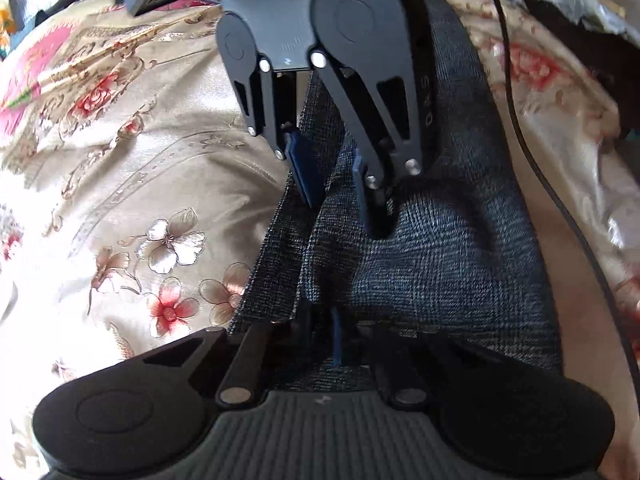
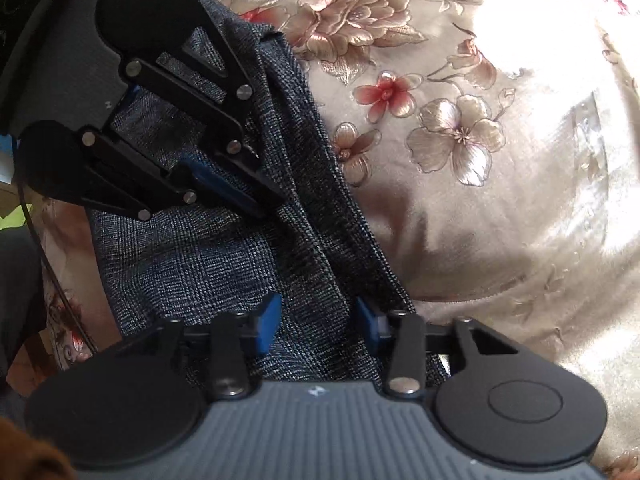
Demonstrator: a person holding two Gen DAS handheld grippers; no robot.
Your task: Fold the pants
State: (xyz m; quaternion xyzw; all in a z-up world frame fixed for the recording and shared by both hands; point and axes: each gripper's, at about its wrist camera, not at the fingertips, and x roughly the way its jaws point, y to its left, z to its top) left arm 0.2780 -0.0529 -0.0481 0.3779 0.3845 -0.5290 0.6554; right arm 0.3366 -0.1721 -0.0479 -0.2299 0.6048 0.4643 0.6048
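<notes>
Dark pants [image 2: 192, 248] are seen partly gathered, folding unfinished: left gripper [image 2: 256, 196] pinched on fabric at upper left, right gripper [image 2: 318, 320] spread astride an edge

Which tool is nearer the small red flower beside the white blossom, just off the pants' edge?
Left. The left tool grips the pants at their edge, close to the small red flower. The right tool straddles the same edge farther along, away from it.
</notes>
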